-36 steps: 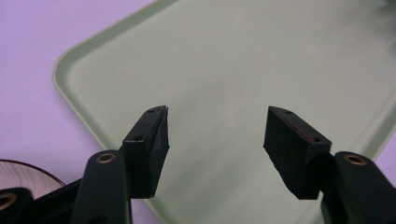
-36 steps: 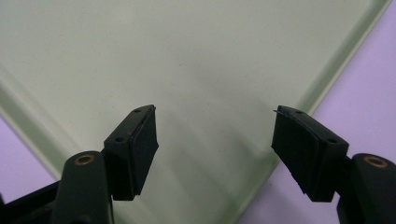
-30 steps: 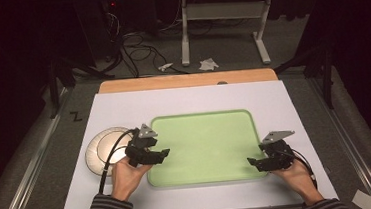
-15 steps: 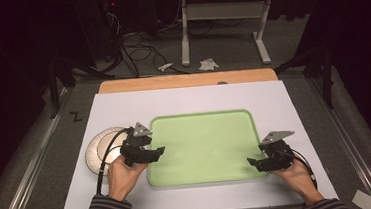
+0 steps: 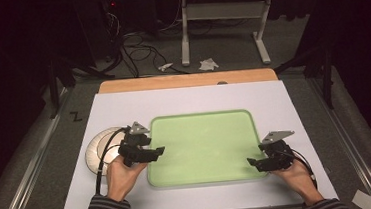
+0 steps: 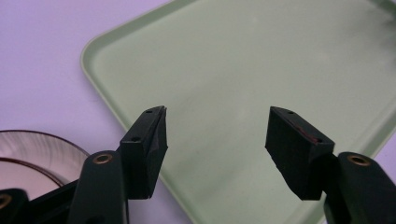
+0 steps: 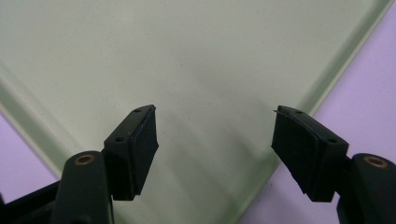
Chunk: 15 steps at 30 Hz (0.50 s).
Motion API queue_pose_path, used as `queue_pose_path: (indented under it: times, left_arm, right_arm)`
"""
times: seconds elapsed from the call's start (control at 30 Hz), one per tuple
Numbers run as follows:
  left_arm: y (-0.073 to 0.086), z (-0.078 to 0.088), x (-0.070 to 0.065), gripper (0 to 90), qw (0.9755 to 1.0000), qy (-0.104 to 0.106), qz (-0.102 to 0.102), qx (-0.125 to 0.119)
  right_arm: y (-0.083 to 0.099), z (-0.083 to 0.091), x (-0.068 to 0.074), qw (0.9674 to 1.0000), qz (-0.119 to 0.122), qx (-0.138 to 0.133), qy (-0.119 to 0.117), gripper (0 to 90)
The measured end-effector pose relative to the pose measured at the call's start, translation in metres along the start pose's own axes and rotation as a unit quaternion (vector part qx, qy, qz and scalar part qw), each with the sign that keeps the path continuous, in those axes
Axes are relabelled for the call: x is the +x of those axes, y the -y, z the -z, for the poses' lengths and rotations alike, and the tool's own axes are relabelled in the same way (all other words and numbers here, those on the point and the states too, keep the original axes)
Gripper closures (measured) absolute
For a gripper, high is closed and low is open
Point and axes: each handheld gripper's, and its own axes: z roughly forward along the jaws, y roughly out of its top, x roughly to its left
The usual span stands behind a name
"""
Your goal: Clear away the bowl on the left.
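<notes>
A pale green tray (image 5: 202, 123) lies flat in the middle of the white table, with nothing on it. My left gripper (image 5: 158, 151) hovers at the tray's left rim, jaws pointing right and wide open with nothing between them (image 6: 217, 128). My right gripper (image 5: 251, 162) sits at the tray's near right corner, pointing left, also open and holding nothing (image 7: 215, 126). A stack of round plates (image 5: 101, 148) rests on the table just left of my left hand; its rim shows in the left gripper view as plates (image 6: 32, 151).
The white table top (image 5: 188, 102) has bare room behind the tray and along its front edge. A wooden strip (image 5: 186, 80) runs along the far edge. Cables and a metal stand (image 5: 222, 29) lie on the dark floor beyond.
My left gripper drifted left toward the plates half a second ago and has since come back right to the tray's left rim. The right gripper has stayed put.
</notes>
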Motion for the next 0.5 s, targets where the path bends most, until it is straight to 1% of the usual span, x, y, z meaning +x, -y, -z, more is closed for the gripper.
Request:
queue_pose_path:
  times: [0.13, 0.23, 0.33, 0.4, 0.43, 0.5]
  left_arm:
    - [-0.0001, 0.0007, 0.0027, 38.5, 0.9999, -0.013, -0.005, -0.002]
    - [-0.0010, 0.0020, 0.0029, 38.6, 0.9999, -0.012, -0.003, -0.005]
    - [-0.0017, 0.0030, 0.0041, 38.6, 0.9999, -0.014, -0.006, -0.007]
    - [-0.0022, 0.0033, 0.0043, 38.6, 0.9999, -0.014, -0.002, -0.007]
    - [-0.0031, 0.0042, 0.0043, 38.9, 0.9999, -0.012, 0.004, -0.009]
    - [-0.0046, 0.0050, 0.0051, 39.6, 0.9998, -0.013, 0.006, -0.013]
  right_arm:
    - [0.0001, 0.0000, -0.0002, 1.0000, 0.000, 0.000, 0.000, 32.5]
    - [0.0000, 0.0000, -0.0001, 1.0000, 0.000, 0.000, -0.001, 32.4]
    - [0.0001, -0.0002, -0.0001, 1.0000, 0.001, 0.001, 0.001, 32.5]
    - [0.0001, -0.0001, -0.0001, 1.0000, 0.000, 0.000, -0.001, 32.5]
    - [0.0001, 0.0000, -0.0001, 1.0000, 0.000, 0.000, -0.001, 32.4]
    - [-0.0001, 0.0004, -0.0002, 1.0000, 0.002, 0.001, 0.001, 32.5]
